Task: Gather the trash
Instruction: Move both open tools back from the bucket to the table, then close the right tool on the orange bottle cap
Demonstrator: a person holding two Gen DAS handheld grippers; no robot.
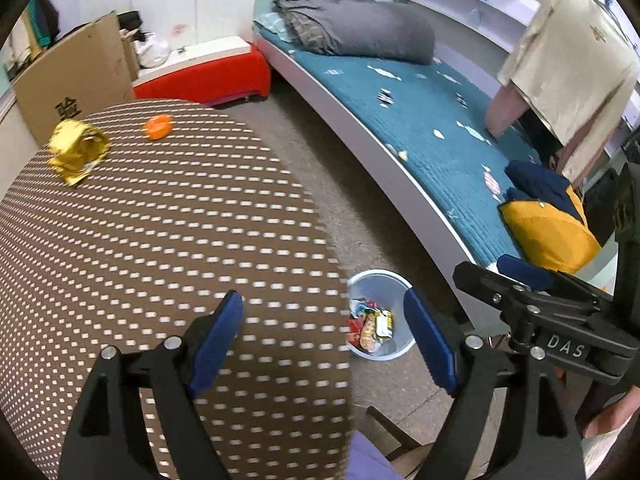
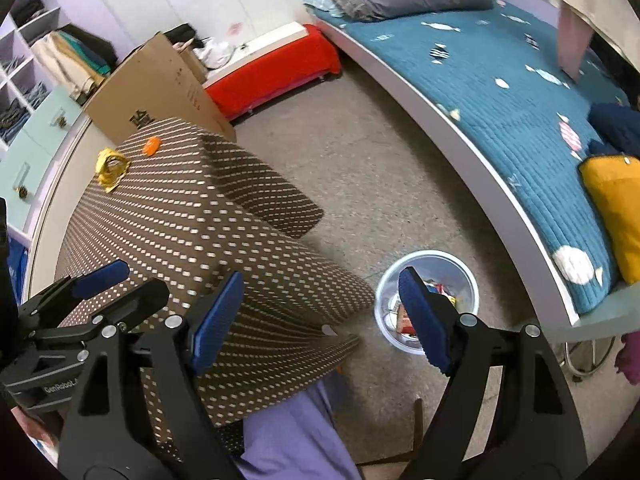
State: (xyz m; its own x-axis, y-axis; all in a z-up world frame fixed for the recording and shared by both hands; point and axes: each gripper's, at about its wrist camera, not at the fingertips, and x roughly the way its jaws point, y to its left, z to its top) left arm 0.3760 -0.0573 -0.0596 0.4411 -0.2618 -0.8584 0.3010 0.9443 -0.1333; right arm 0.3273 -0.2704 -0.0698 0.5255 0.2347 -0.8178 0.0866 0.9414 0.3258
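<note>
Brown dotted cloth covers our worktop, where a crumpled gold wrapper and an orange scrap lie near the far edge. On the floor beside it, the bin holds wrappers. Our left gripper and right gripper have fingers spread wide, empty.

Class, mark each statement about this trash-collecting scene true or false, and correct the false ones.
1. The gold wrapper lies on the dotted brown tablecloth. True.
2. The bin on the floor holds no trash. False: wrappers already lie inside it.
3. The left gripper is open and holds nothing. True.
4. The right gripper is shut on the orange piece. False: it is open, and the orange piece lies on the cloth beyond the wrapper.
5. The bin stands on the bed. False: it stands on the floor beside the bed.
</note>
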